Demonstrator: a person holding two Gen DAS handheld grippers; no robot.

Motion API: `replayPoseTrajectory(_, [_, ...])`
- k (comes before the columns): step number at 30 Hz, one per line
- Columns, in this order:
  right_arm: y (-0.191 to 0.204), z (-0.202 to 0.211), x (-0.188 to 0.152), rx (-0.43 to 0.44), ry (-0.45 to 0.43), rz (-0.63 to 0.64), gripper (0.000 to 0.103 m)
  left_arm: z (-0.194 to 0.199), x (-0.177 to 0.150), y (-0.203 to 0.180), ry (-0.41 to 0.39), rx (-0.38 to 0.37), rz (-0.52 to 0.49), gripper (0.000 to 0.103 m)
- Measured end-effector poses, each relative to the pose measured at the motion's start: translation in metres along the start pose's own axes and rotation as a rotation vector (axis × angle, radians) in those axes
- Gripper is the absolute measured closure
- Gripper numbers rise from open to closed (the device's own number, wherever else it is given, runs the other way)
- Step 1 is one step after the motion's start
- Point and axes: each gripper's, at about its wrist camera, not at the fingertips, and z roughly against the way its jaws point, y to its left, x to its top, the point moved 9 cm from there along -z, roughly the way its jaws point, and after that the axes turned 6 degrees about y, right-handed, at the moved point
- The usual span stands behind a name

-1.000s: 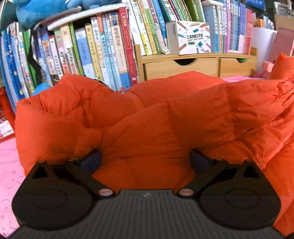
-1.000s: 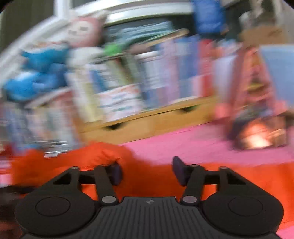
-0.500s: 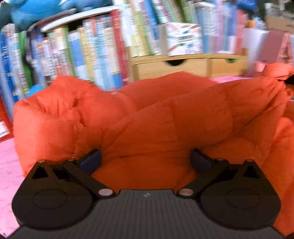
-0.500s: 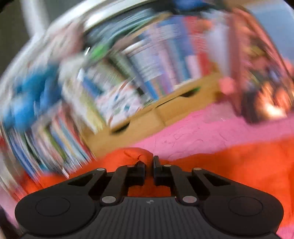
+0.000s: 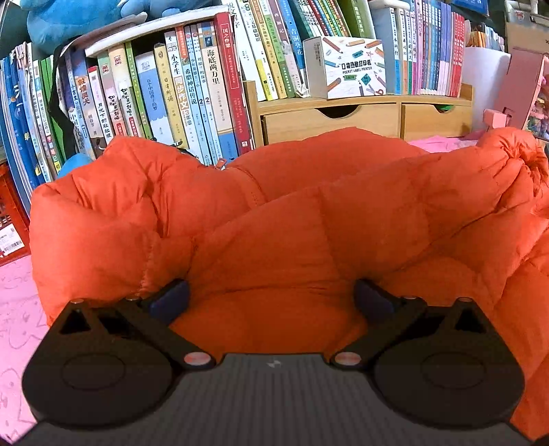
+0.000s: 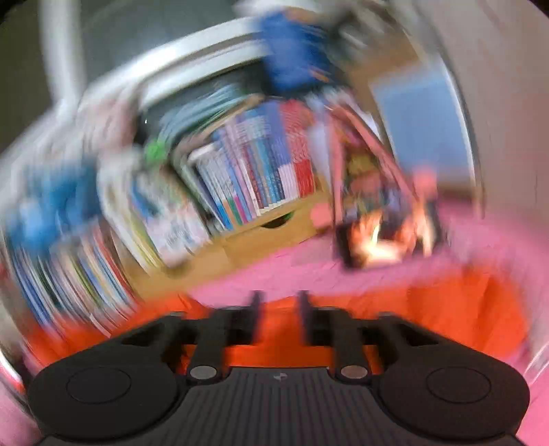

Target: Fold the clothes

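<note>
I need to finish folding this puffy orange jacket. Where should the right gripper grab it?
Probably the gathered cuff end of the orange jacket, raised at its right edge: thin enough to pinch. Come from the right, jaws across it. The right gripper has just been opening, nothing pinched.

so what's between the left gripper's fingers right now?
A puffy fold of the orange down jacket fills the span between the left gripper fingers. The left wrist view shows it; whether the pads actually press is unclear.

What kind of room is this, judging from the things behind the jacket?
Probably a child's bedroom or study corner at home: a long row of children's books, wooden desk drawers, and a blue plush toy on top.
</note>
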Motion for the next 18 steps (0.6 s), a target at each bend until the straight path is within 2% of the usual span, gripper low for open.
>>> replayPoseTrajectory(1, [0.017, -0.006, -0.001, 0.002, -0.007, 0.075, 0.024, 0.0, 0.0, 0.001, 0.0, -0.001, 0.001, 0.0])
replayPoseTrajectory(3, [0.052, -0.024, -0.001, 0.035, -0.027, 0.176, 0.024, 0.0, 0.0, 0.001, -0.001, -0.002, 0.001, 0.0])
replayPoseTrajectory(5, [0.09, -0.052, 0.004, 0.038, -0.049, 0.284, 0.02, 0.0, 0.0, 0.002, -0.002, -0.005, 0.003, 0.0])
replayPoseTrajectory(7, [0.129, -0.089, 0.008, 0.022, -0.055, 0.395, 0.006, 0.0, 0.001, 0.003, -0.003, -0.012, 0.01, 0.0])
replayPoseTrajectory(9, [0.158, -0.137, 0.003, -0.023, 0.013, 0.485, 0.005, 0.0, 0.001, 0.004, -0.003, -0.019, 0.019, 0.0])
replayPoseTrajectory(11, [0.162, -0.177, -0.01, -0.093, 0.112, 0.511, 0.005, 0.0, 0.002, 0.005, -0.005, -0.025, 0.022, 0.0])
replayPoseTrajectory(12, [0.161, -0.193, -0.016, -0.12, 0.161, 0.508, 0.011, 0.001, 0.002, 0.005, -0.006, -0.028, 0.022, 0.0])
replayPoseTrajectory(13, [0.152, -0.204, -0.024, -0.116, 0.218, 0.461, 0.035, 0.001, 0.002, 0.004, -0.008, -0.032, 0.019, 0.0])
replayPoseTrajectory(15, [0.132, -0.211, -0.039, -0.04, 0.31, 0.306, 0.058, 0.001, 0.002, 0.003, -0.008, -0.039, 0.015, 0.0])
replayPoseTrajectory(16, [0.123, -0.207, -0.042, -0.018, 0.318, 0.239, 0.072, 0.001, 0.002, 0.003, -0.007, -0.041, 0.014, 0.0])
replayPoseTrajectory(17, [0.112, -0.2, -0.042, -0.01, 0.308, 0.181, 0.081, 0.001, 0.002, 0.002, -0.006, -0.042, 0.013, 0.0])
replayPoseTrajectory(18, [0.102, -0.191, -0.036, -0.012, 0.293, 0.113, 0.085, 0.001, 0.002, 0.002, -0.006, -0.045, 0.014, 0.0])
